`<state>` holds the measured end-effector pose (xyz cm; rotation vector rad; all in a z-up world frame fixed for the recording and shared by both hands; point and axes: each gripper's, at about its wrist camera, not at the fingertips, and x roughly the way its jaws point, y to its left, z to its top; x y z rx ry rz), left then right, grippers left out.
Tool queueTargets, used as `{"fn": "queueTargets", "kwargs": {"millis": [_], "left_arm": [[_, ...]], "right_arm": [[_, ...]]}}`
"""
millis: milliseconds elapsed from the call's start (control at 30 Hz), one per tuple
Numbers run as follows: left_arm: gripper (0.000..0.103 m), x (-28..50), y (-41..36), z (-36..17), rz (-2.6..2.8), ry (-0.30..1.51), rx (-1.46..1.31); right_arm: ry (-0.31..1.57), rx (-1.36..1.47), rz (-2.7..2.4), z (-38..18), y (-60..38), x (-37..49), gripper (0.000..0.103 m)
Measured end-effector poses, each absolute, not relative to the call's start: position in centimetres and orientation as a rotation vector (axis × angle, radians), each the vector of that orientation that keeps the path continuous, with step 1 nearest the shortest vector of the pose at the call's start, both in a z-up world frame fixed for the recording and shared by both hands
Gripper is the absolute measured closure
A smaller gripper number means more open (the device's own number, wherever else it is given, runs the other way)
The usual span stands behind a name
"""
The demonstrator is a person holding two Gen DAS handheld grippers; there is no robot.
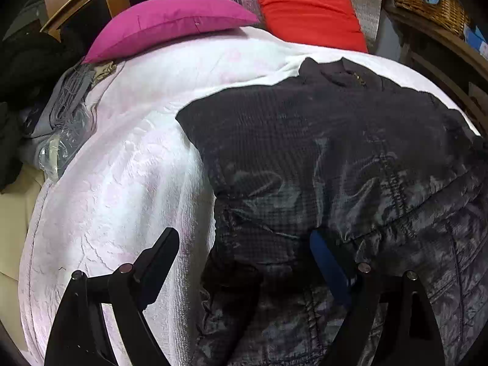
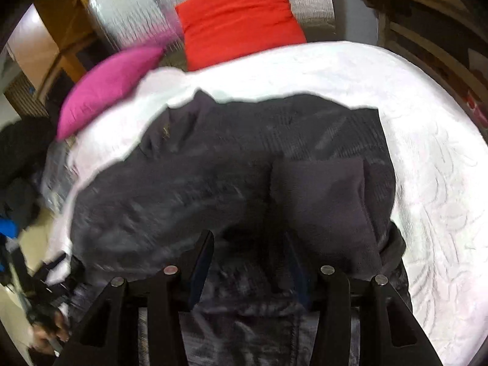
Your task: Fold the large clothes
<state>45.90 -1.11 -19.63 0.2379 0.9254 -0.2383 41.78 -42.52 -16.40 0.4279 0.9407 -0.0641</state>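
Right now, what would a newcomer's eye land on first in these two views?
The dark jacket spread over the white bedspread dominates both views, its quilted shiny fabric nearest the cameras. Behind it, at the head of the bed, a magenta pillow and a red cushion stand out. The left gripper hangs open over the jacket's near edge.

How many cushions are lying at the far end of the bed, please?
2: a pink cushion at the far left, on the white bedspread, and a red cushion to its right. The dark jacket hides none visibly.
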Motion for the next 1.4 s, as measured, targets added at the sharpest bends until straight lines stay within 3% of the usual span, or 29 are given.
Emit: {"fn": "queueTargets", "kwargs": {"millis": [133, 300, 567, 800, 967, 1067, 1400], "left_arm": [[0.015, 45.7, -0.7, -18.5, -0.238, 0.877, 0.202], [0.015, 46.3, -0.9, -19.3, -0.225, 0.901, 0.227], [0.015, 46.4, -2.0, -20.1, -0.214, 0.922, 0.287], [0.015, 46.1, -2.0, -20.1, -0.208, 0.918, 0.291], [0.015, 46.2, -1.8, -20.5, -0.214, 0.917, 0.291], [0.014, 46.1, -1.8, -20.6, -0.214, 0.915, 0.288], [0.009, 46.2, -1.8, -20.7, -0.183, 0.922, 0.282]], "right_arm": [[0.875, 0.480, -0.098, -15.8, -43.8, 42.9, 0.051], [0.964, 0.524, -0.111, -19.2, -44.5, 44.9, 0.050], [0.924, 0.483, -0.078, -16.9, -42.8, 44.2, 0.050], [0.889, 0.428, 0.078, -15.1, -37.6, 43.0, 0.049], [0.950, 0.313, 0.078, -17.4, -33.9, 43.3, 0.049], [0.982, 0.319, 0.060, -19.0, -34.2, 43.2, 0.051], [0.885, 0.417, 0.045, -16.9, -38.7, 41.2, 0.051]]}}
